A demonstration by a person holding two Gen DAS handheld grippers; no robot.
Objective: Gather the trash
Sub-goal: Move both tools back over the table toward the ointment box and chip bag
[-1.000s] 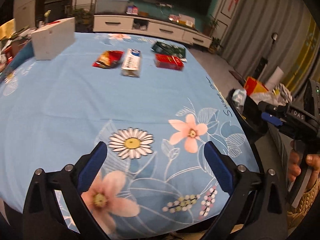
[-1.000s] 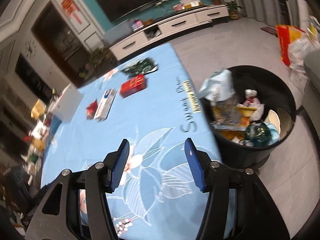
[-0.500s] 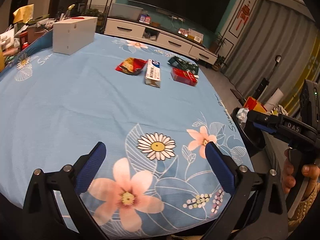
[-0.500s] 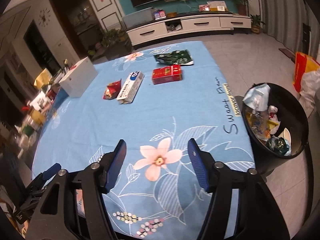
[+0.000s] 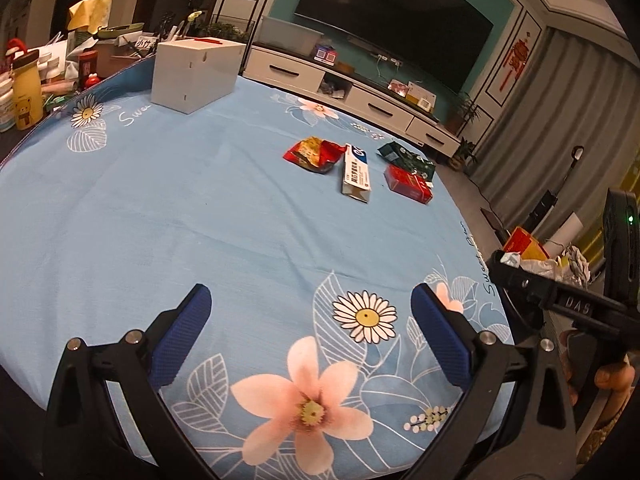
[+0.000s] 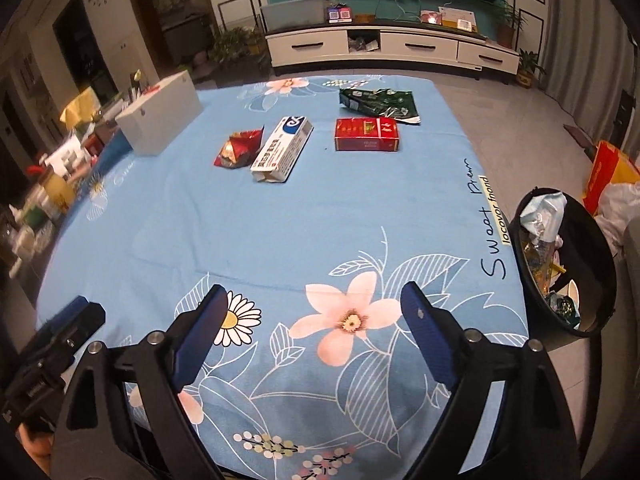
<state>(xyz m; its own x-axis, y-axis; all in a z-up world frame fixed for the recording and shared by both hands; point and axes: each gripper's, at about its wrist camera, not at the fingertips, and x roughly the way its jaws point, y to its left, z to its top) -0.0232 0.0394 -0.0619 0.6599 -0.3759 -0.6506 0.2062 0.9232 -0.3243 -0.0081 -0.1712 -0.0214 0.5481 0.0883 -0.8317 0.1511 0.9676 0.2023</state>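
With both the left tongs (image 5: pixel 310 312) and the right tongs (image 6: pixel 314 308) spread wide and empty, the right having just been opening, the right pair does best to reach for the red rectangular carton (image 6: pixel 367 133) at the far right of the blue floral-clothed surface (image 6: pixel 248 224), nearest the black round bin (image 6: pixel 600 280).

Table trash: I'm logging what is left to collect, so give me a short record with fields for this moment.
surface: blue flowered tablecloth
trash on table: red crumpled wrapper; white and blue carton, lying flat; red box; dark green bag
other item on table: white box
bin: black trash bin on the floor beside the table, holding trash
left gripper: jaws open, nothing between them
right gripper: jaws have just been opening, nothing between them
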